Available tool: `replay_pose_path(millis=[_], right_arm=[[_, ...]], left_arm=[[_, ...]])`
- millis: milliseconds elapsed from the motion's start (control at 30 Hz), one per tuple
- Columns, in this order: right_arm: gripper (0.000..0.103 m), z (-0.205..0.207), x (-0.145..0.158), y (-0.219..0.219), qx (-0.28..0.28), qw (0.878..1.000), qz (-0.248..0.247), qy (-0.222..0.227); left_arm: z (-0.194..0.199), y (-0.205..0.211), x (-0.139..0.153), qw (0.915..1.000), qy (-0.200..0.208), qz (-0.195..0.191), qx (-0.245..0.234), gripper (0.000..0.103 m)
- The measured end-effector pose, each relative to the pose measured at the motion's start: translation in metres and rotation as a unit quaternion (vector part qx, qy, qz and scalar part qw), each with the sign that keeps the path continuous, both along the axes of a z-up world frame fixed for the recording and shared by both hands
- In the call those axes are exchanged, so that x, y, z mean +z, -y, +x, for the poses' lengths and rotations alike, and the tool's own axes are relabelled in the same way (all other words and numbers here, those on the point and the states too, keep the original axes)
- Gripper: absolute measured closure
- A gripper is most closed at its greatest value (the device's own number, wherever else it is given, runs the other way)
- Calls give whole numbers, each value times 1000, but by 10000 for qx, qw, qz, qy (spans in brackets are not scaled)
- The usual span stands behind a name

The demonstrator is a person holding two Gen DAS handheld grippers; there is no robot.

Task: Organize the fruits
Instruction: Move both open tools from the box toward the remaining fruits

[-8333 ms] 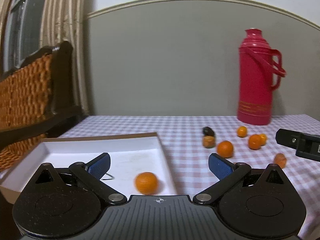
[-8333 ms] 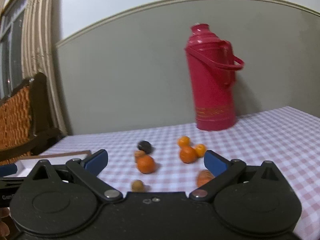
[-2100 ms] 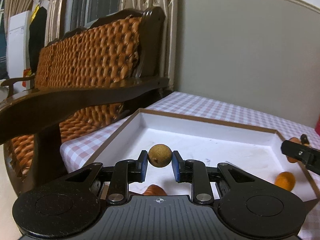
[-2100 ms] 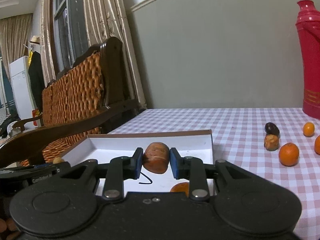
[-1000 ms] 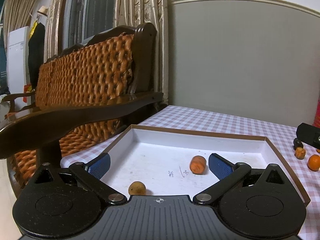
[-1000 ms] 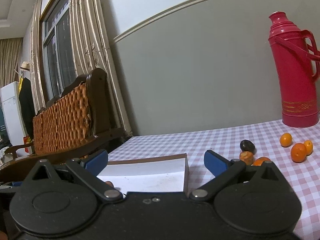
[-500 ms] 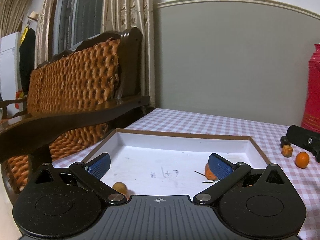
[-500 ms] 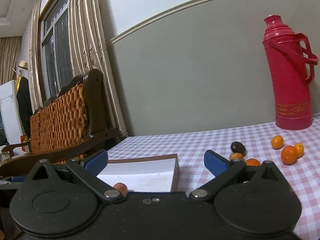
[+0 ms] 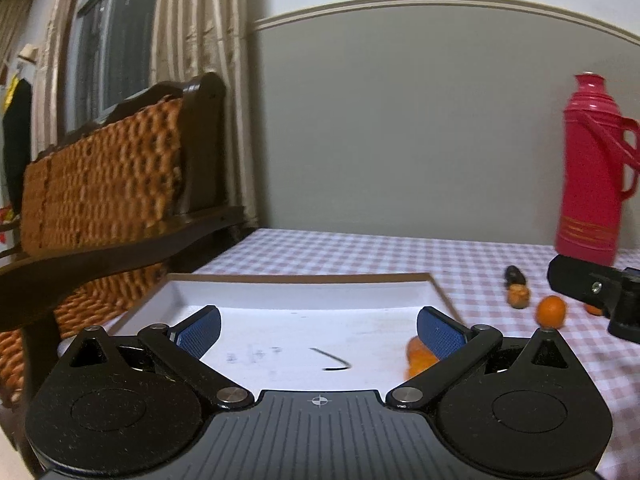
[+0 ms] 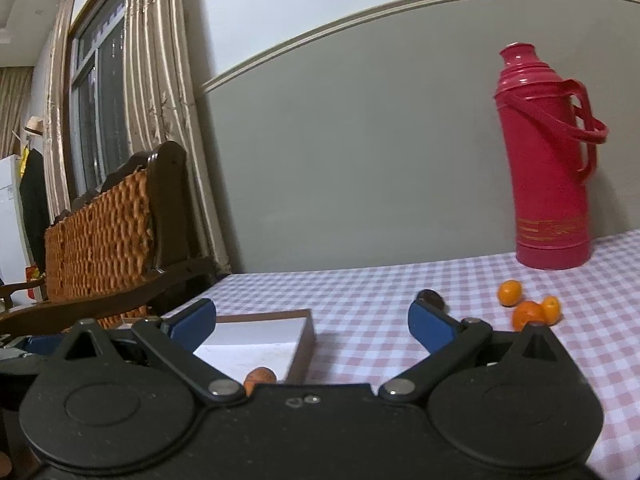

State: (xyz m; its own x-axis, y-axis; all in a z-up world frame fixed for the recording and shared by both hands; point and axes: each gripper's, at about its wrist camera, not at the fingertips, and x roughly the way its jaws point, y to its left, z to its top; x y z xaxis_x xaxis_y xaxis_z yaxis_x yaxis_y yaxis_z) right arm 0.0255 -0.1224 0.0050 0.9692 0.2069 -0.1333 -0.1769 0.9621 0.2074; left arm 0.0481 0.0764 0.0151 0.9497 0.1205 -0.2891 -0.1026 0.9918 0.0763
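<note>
Over white tray (image 9: pixel 304 300) — left tongs (image 9: pixel 319 330) spread, round orange fruit (image 9: pixel 418 356) inside.

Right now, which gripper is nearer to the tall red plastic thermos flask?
Right. The right gripper is over the table beside the white tray, nearer the thermos; the left gripper hovers over the tray.

White tray (image 9: pixel 280 300) with brown rim — pink-and-white checked cloth (image 9: pixel 360 252), orange fruits (image 10: pixel 528 314), red flask (image 10: pixel 548 168), blue pads (image 9: pixel 200 330).

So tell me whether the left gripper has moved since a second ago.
Yes. The left gripper swung right: the red thermos now shows, the chair sits further left.
</note>
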Motion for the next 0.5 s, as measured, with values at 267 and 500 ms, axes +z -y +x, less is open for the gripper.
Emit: replay_pose_path(millis=[267, 500], right_arm=[[6, -9, 0, 32, -349, 9994, -40, -42], [6, -11, -9, 60, -780, 9963, -115, -334]], left_arm=[[-1, 34, -1, 9992, 6, 36, -402, 0], [-1, 60, -4, 9970, -70, 65, -772, 0]])
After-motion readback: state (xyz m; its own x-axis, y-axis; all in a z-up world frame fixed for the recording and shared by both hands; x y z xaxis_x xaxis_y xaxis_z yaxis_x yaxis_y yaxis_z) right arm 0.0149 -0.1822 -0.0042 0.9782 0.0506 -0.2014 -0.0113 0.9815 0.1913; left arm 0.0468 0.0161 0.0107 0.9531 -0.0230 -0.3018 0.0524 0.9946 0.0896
